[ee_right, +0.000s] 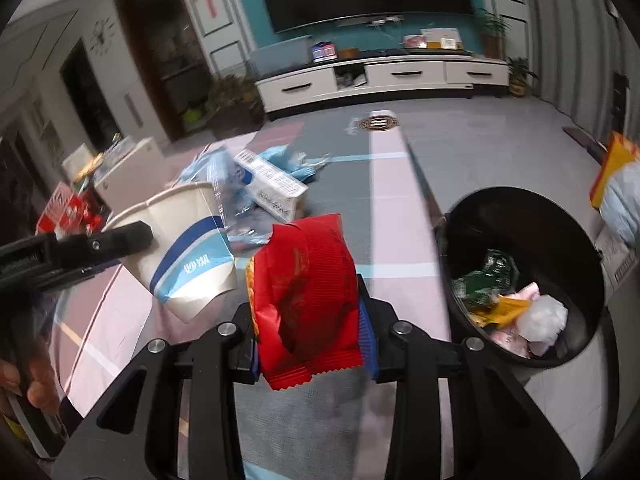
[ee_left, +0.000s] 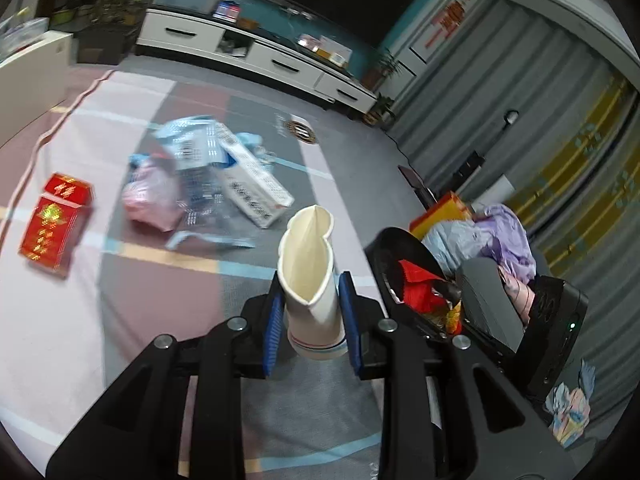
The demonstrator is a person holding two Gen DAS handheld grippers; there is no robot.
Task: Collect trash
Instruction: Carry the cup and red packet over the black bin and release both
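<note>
On the far left of the mat, a red carton [ee_left: 56,224] is lying flat, with a pink bag [ee_left: 150,196] and a white box [ee_left: 252,178] resting near the centre. The left gripper [ee_left: 310,312] is clamping a squashed paper cup [ee_left: 310,276] between its blue pads above the mat, just left of the black trash bin [ee_right: 524,276]. The right gripper [ee_right: 308,320] is pinching a red wrapper [ee_right: 308,296] in its jaws, beside the bin, which is holding mixed waste
</note>
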